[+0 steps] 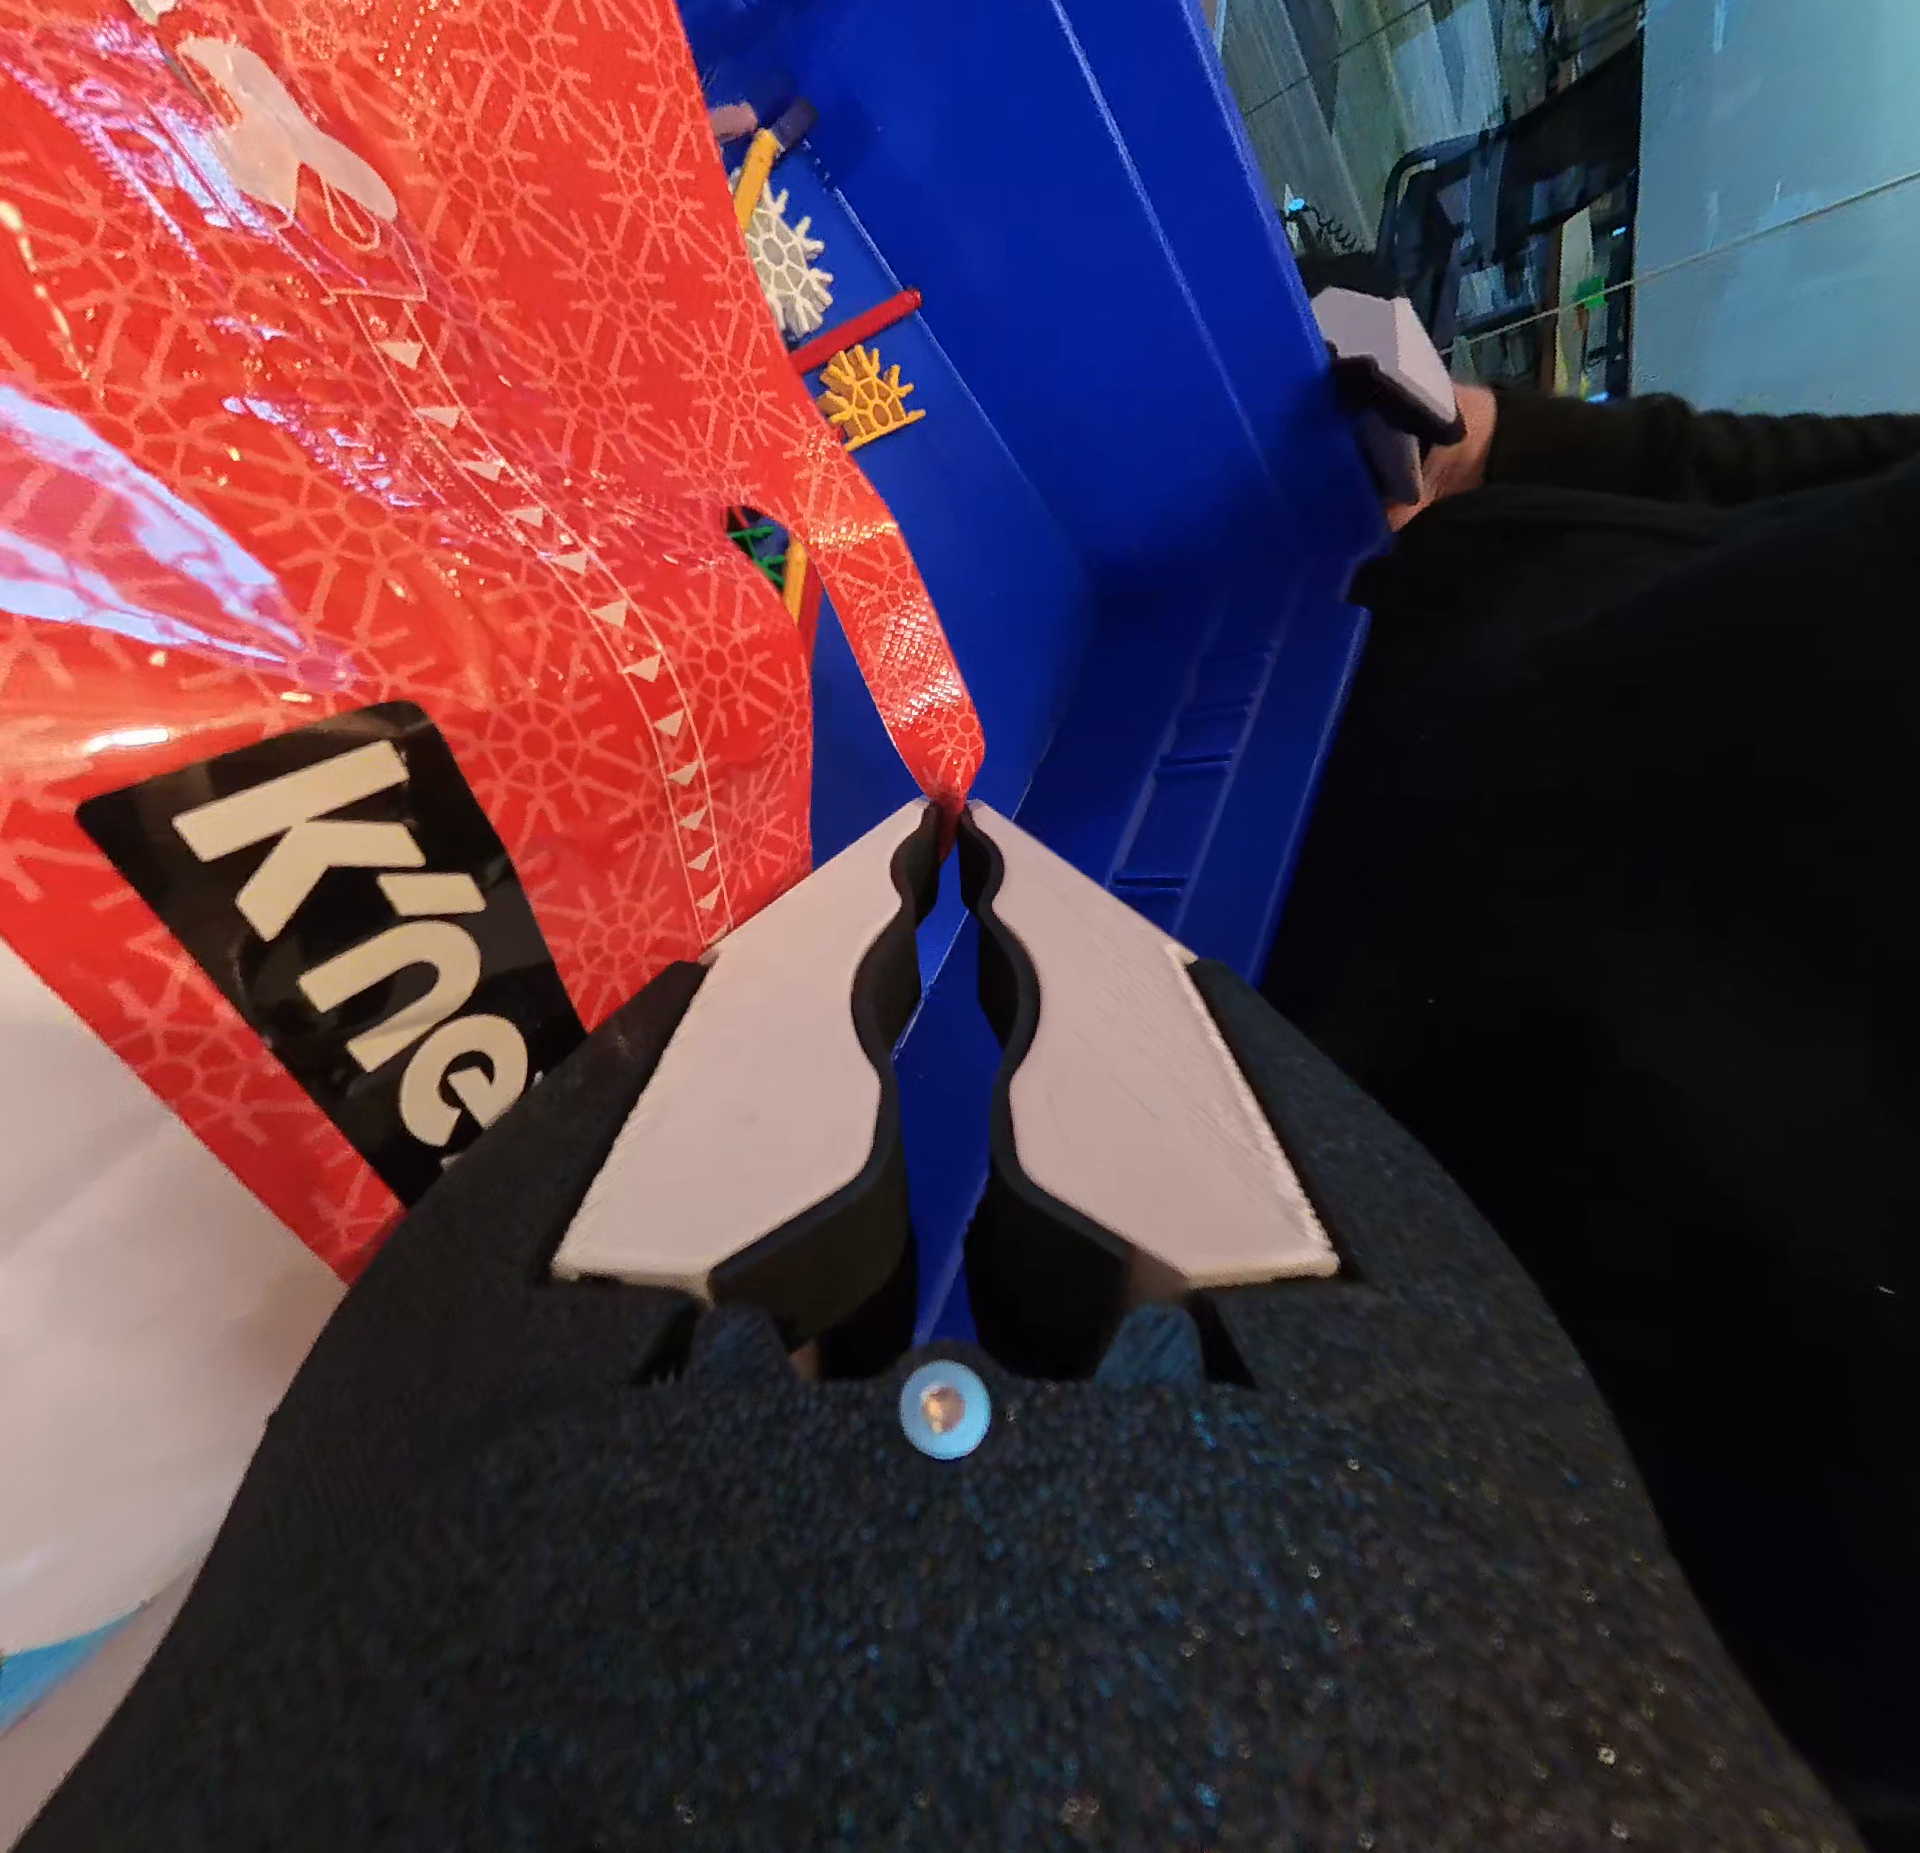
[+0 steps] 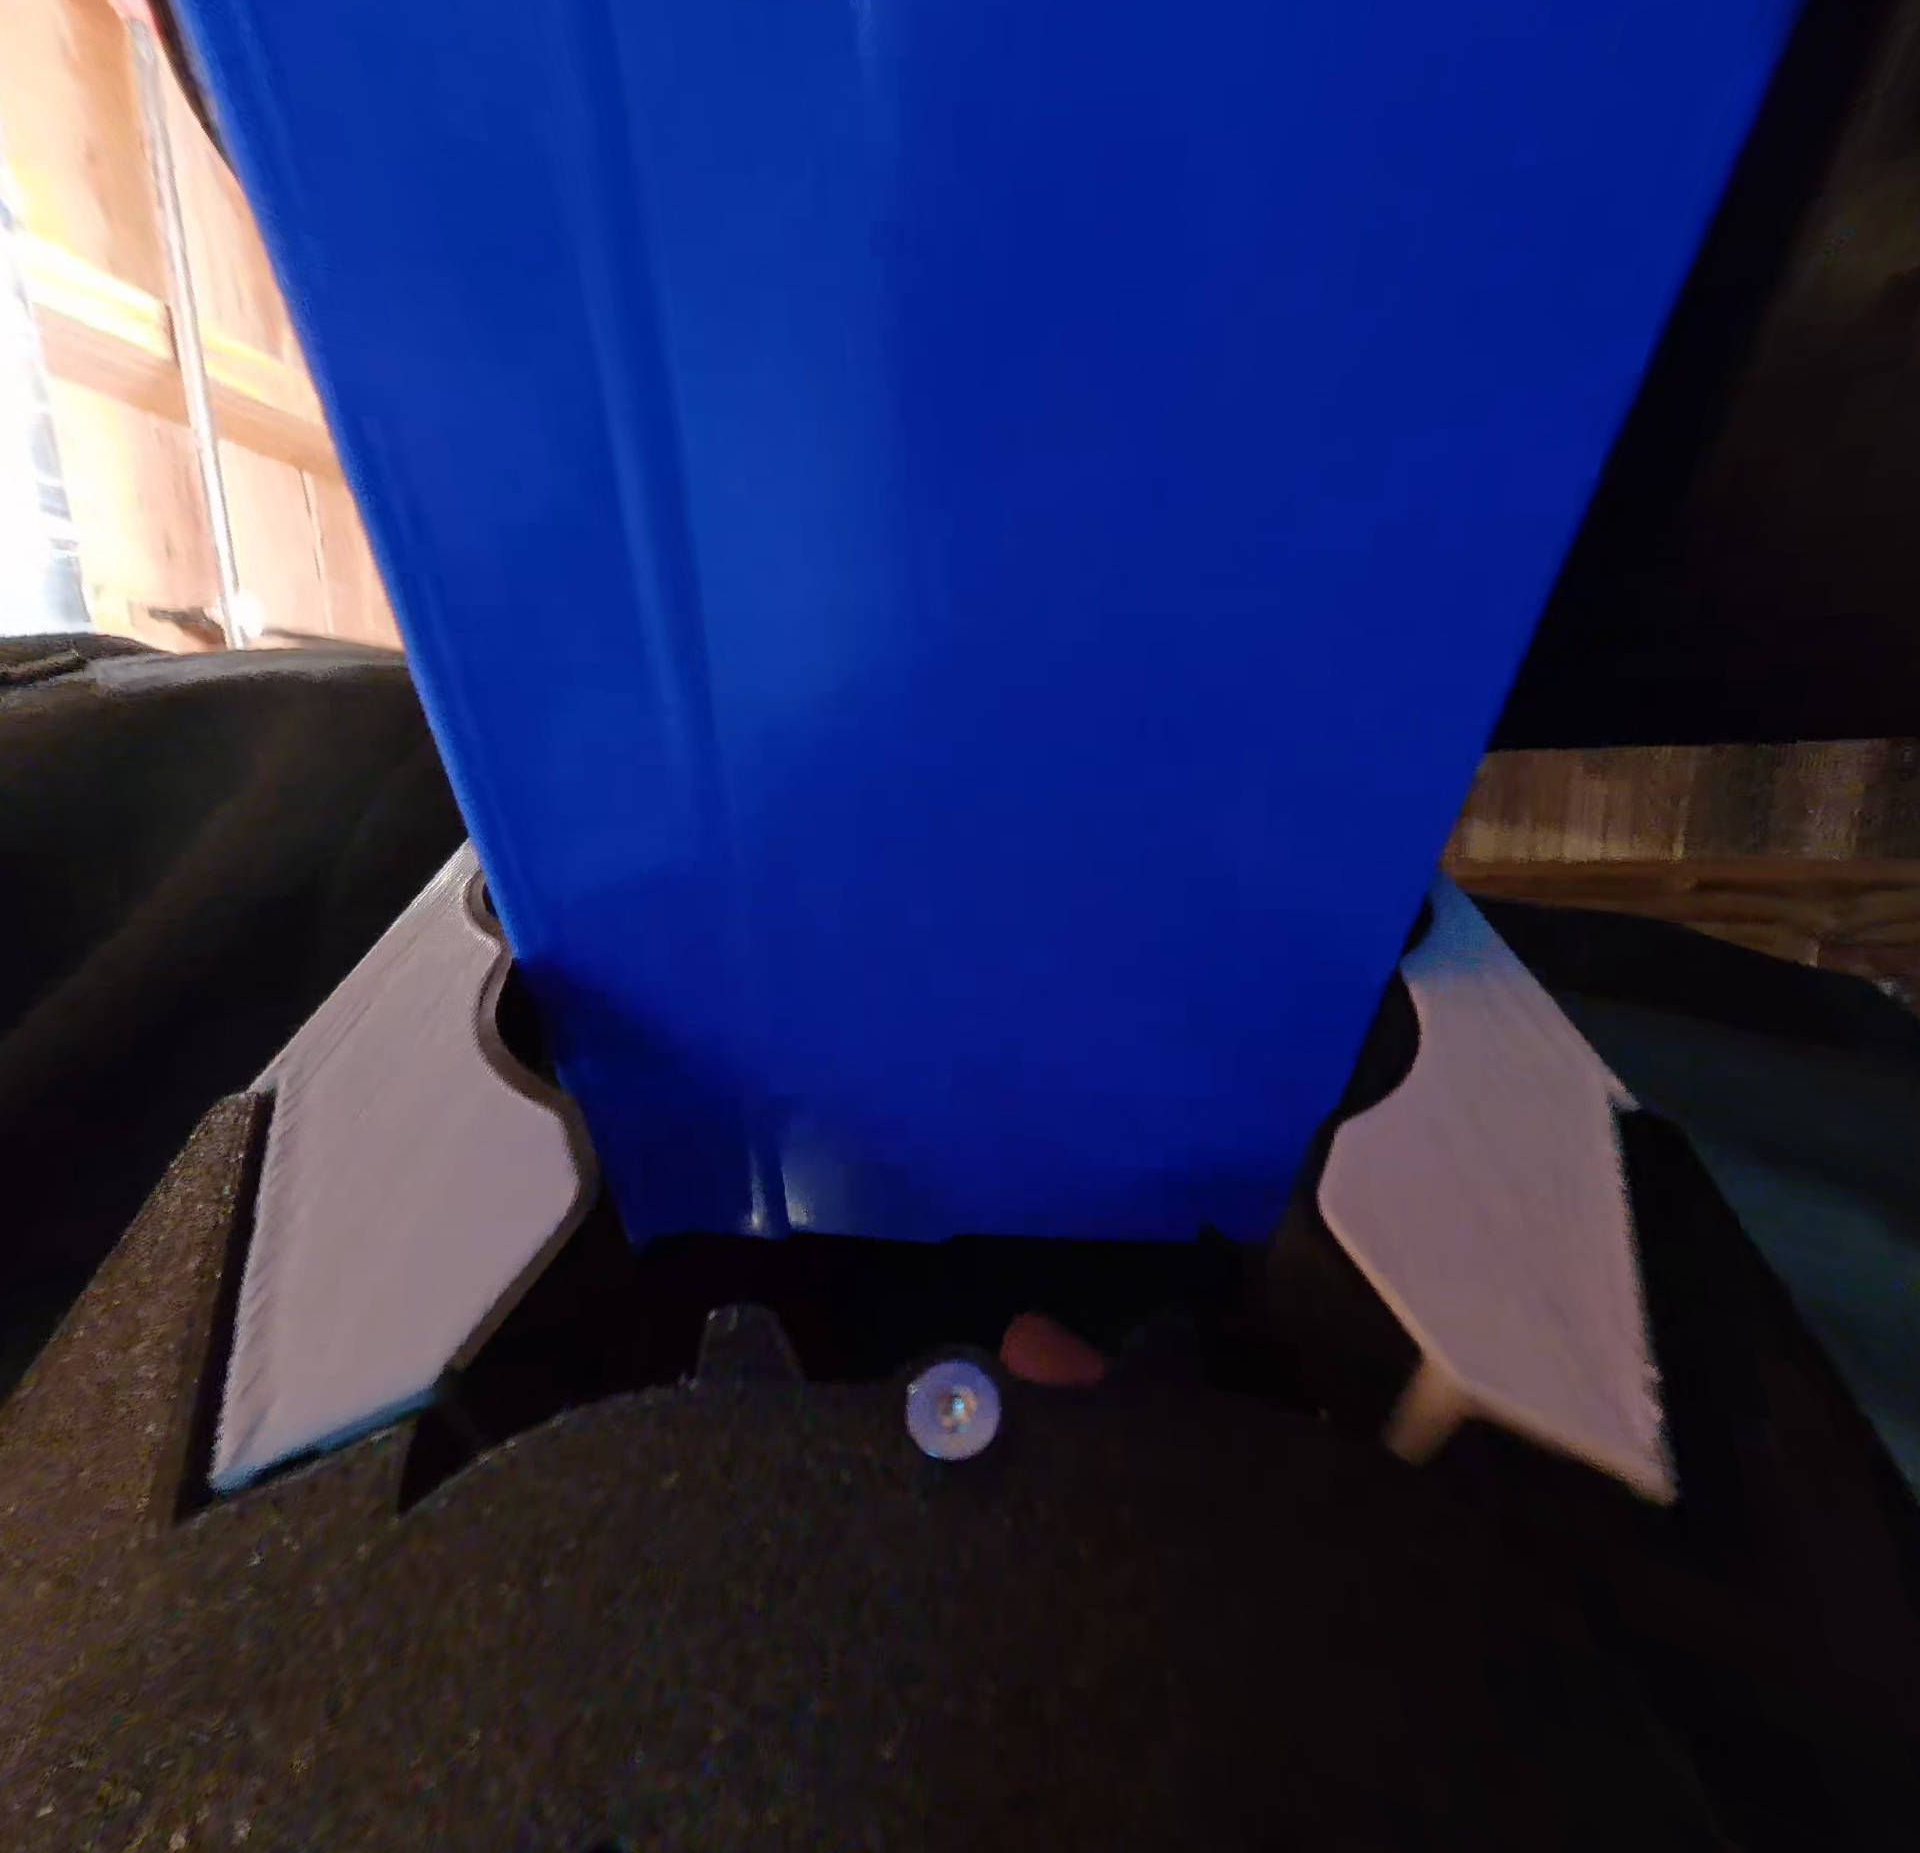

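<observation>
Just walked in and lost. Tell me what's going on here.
A person works two hand-held tongs. The left tongs are shut on a corner of a red bag, which lies partly in a tilted blue bin. Small toy pieces sit in the bin. The right tongs grip the bin's wall, jaws spread wide around it.

A black garment (image 1: 1610,868) is seen to the right of the blue bin (image 1: 1091,369), filling that side of the left wrist view. Beyond it, a pale wall panel (image 1: 1787,141) and a dark framed object (image 1: 1475,234), too blurred to be identified, are shown. A white surface (image 1: 125,1232) lies below the red bag (image 1: 416,453). In the right wrist view, blurred wooden panelling (image 2: 135,401) is seen at left and a wooden board (image 2: 1683,806) at right.
</observation>
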A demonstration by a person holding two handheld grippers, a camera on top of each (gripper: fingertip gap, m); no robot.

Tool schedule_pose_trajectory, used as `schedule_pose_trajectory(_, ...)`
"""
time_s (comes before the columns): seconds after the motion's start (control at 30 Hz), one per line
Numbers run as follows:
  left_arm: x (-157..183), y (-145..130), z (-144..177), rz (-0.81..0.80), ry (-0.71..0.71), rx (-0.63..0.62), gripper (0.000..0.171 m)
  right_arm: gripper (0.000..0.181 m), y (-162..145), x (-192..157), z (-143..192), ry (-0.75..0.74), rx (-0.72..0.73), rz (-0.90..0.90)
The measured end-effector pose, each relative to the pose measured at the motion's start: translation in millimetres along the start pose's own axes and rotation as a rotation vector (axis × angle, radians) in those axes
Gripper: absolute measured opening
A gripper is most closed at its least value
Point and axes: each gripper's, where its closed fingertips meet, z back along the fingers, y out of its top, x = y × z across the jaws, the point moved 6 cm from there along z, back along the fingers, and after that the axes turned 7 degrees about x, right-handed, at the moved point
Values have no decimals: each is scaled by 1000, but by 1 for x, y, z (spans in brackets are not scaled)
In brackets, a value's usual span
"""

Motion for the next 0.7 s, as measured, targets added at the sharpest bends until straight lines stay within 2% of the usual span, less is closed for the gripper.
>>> schedule_pose_trajectory(0.1,2,1,0,-4,-11,6,1,155,-4,-1,0,4,42,5)
schedule_pose_trajectory(0.37,8,-2,7,28,-69,39,1,155,-17,-26,-5,-87,-12,87)
schedule_pose_trajectory(0.6,15,0,8,9,-109,94,1,155,-14,-48,-6,-144,-11,176)
schedule_pose_trajectory(0.63,16,2,9,12,-121,118,1,142,-11,-57,-7,-103,1,178)
schedule_pose_trajectory(0.7,20,8,11,30,-151,164,0,138,-1,-74,-13,-79,23,197)
